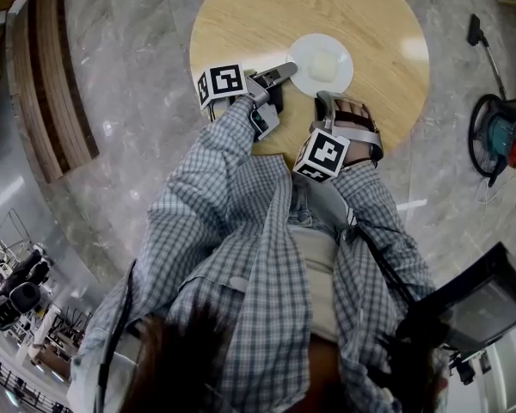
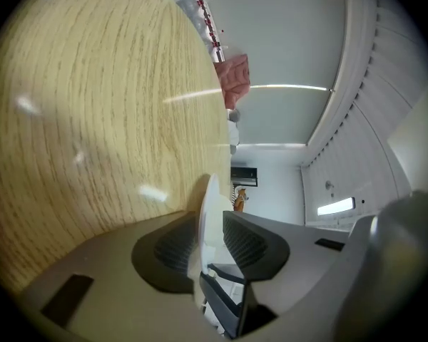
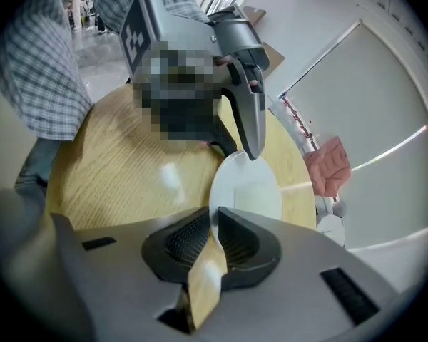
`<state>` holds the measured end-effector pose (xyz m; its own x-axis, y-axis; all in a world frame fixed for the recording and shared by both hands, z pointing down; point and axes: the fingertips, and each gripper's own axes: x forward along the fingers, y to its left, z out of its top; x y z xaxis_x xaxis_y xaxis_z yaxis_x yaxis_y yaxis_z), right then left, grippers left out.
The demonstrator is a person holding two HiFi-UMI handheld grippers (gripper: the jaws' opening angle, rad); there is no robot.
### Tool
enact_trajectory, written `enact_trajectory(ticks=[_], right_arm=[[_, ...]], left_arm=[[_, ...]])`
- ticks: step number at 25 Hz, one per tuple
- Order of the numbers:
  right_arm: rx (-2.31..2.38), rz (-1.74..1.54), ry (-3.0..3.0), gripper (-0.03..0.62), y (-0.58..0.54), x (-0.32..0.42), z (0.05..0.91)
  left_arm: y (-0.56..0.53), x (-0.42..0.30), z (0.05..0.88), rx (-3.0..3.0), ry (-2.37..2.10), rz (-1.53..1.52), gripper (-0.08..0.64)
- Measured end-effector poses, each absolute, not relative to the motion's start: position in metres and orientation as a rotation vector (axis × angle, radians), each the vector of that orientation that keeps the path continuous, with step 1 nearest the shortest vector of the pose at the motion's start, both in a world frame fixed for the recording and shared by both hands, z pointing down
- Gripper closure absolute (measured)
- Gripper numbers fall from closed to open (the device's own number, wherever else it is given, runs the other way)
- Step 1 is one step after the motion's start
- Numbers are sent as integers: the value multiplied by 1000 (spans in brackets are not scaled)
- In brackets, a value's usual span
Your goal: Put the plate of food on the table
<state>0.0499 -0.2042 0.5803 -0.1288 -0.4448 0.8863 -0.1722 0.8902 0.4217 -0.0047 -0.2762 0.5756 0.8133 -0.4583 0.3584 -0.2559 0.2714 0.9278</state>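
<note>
I am pinching the plate (image 3: 228, 180) by its near rim between the pads of my right gripper (image 3: 215, 226), while my left gripper (image 2: 210, 228) is clamping the rim round to that tool's left. The plate is looking stiff, light, glazed and breakable, so the rim is where I am gripping, keeping it level. Just beyond my jaws one pale block of food (image 1: 322, 63) is sitting mid-plate, over the one round table (image 1: 267, 15). Whether the plate is resting down I cannot tell. One plate, two grippers.

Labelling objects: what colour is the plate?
The plate is white; head view shows it best.
</note>
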Motion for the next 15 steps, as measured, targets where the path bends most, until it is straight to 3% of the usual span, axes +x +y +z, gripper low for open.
enact_trajectory(ticks=[15], right_arm=[[480,-146,-1764,545,-215,58,600]], left_arm=[[-273,-7,579,1293,-656,-179,456]])
